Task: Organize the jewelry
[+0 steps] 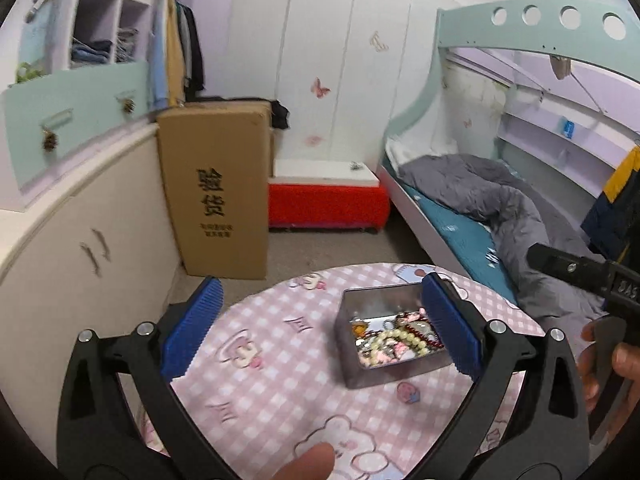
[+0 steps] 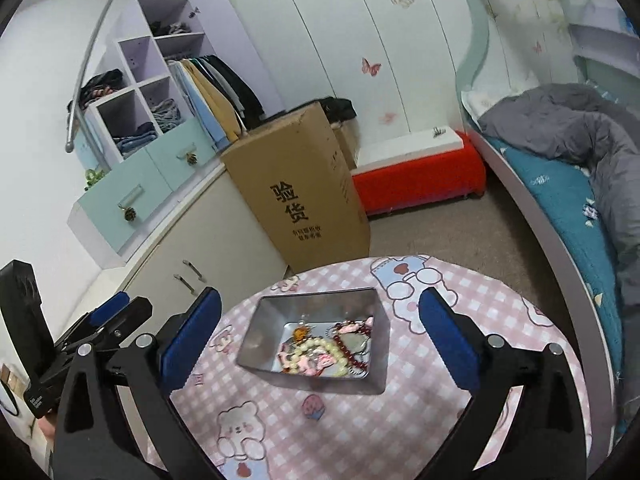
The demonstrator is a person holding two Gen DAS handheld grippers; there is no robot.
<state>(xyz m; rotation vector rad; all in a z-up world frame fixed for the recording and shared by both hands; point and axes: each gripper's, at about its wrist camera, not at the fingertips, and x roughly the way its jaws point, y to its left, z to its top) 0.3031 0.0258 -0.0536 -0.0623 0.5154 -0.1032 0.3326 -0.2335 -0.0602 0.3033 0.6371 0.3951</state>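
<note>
Left gripper (image 1: 320,320) jaws wide apart, blue ribbed pads (image 1: 192,320) clear of everything, nothing held. It hangs above the round surface (image 1: 280,392), which carries a pink checked cloth with cartoon bear prints. In the left wrist view the gripper's right-hand pad overlaps the tin's near right corner; contact cannot be told.

Right gripper (image 2: 320,332) also spread wide, empty, pads either side of the tin in the picture but above it, not touching.

Metal tin (image 2: 316,340), rectangular, open top, sits on the cloth near the middle of the surface. Jewelry (image 2: 324,350) is piled in one end of the tin: a cream pearl strand, dark red beads, pink pieces, a small amber piece, some silver bits. The rest of the tin floor is bare metal.

A fingertip (image 1: 308,460) shows at the bottom edge of the left wrist view. A hand (image 1: 608,364) grips the other tool's black handle at the right edge.

Writing: the tall cardboard box (image 2: 304,188) standing on the floor beside the cabinet has large black characters 验货, with smaller lines below too small to read. The black handle at right in the left wrist view has embossed letters, only partly legible.
</note>
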